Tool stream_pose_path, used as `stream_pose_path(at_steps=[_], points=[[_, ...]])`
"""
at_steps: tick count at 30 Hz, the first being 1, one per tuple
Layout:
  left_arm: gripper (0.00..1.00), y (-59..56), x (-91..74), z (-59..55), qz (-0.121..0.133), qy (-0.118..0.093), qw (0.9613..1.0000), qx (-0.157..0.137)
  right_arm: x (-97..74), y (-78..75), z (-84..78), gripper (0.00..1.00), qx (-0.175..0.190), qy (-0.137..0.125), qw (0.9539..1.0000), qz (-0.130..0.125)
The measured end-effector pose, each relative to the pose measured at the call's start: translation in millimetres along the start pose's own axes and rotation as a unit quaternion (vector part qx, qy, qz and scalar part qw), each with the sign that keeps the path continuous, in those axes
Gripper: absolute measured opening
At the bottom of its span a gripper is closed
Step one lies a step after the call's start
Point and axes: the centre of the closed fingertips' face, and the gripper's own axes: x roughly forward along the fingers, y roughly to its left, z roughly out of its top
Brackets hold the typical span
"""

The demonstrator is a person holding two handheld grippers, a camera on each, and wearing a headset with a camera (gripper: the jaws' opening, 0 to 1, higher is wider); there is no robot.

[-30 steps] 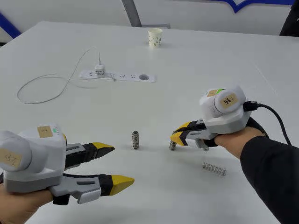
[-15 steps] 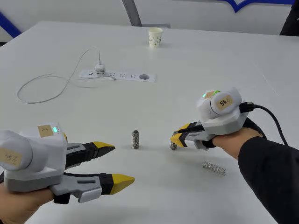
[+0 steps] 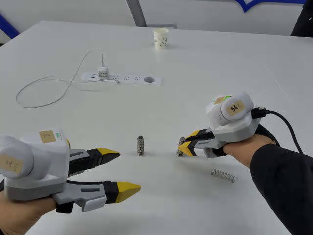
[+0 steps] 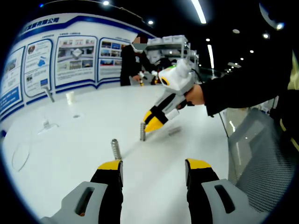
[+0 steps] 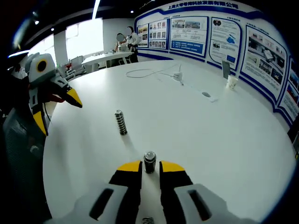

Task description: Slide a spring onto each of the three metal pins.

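Two springs stand upright on the white table. The left spring stands free. The right spring sits between the yellow tips of my right gripper, whose jaws are closed narrowly around its top. A third spring lies flat on the table below my right hand. My left gripper hovers open and holds nothing at the near left, short of the left spring.
At the back are a white power strip with a looping cable and a paper cup. A black cord trails from my right gripper. People stand beyond the table in the gripper views.
My right gripper has edged left and slightly up at the right spring, which now shows taller between its tips. The left gripper has stayed put.
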Motion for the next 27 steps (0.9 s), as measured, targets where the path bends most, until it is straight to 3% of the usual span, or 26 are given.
stream_pose_path(at_steps=[27], points=[[0.54,-4.6,2.8,6.8,-0.005,0.000,1.0000,0.008,-41.3,3.5,-12.8,0.17,-0.019,-0.009,0.9997,-0.011]])
